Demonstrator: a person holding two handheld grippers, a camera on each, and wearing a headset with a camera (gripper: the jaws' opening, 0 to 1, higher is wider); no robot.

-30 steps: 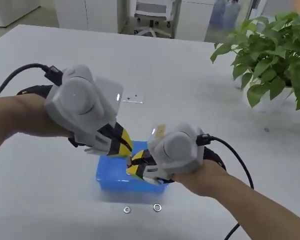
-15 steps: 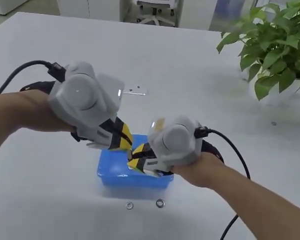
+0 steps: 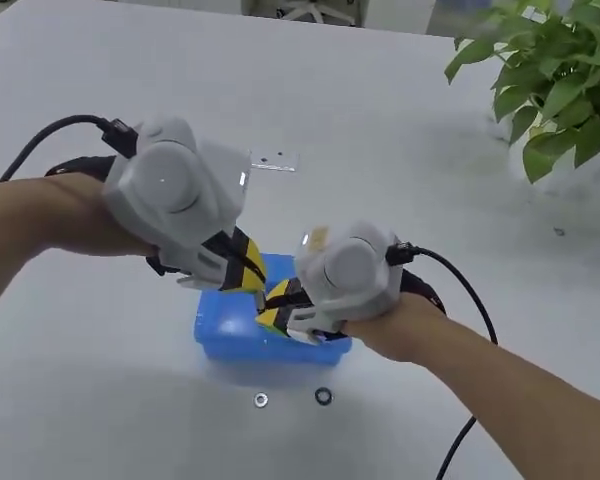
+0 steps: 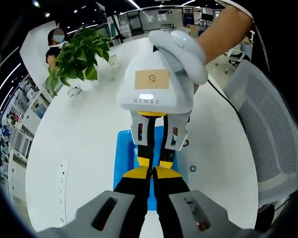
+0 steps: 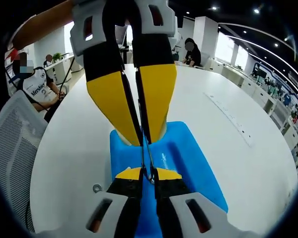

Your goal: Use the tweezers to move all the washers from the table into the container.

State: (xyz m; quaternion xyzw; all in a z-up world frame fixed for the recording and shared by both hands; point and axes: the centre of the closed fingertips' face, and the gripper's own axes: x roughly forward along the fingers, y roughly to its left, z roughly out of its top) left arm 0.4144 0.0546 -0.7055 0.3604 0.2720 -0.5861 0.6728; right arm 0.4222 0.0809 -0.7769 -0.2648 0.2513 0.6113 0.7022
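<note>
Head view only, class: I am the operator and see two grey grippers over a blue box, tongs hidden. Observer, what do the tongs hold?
Observer: The tongs of the right gripper pinch the thin end of metal tweezers.
Operator: And the left gripper?
Observer: The left gripper has its tongs shut on the same tweezers, further up.
Operator: Where is that thin end?
Observer: Above the open hollow of the box.
</note>
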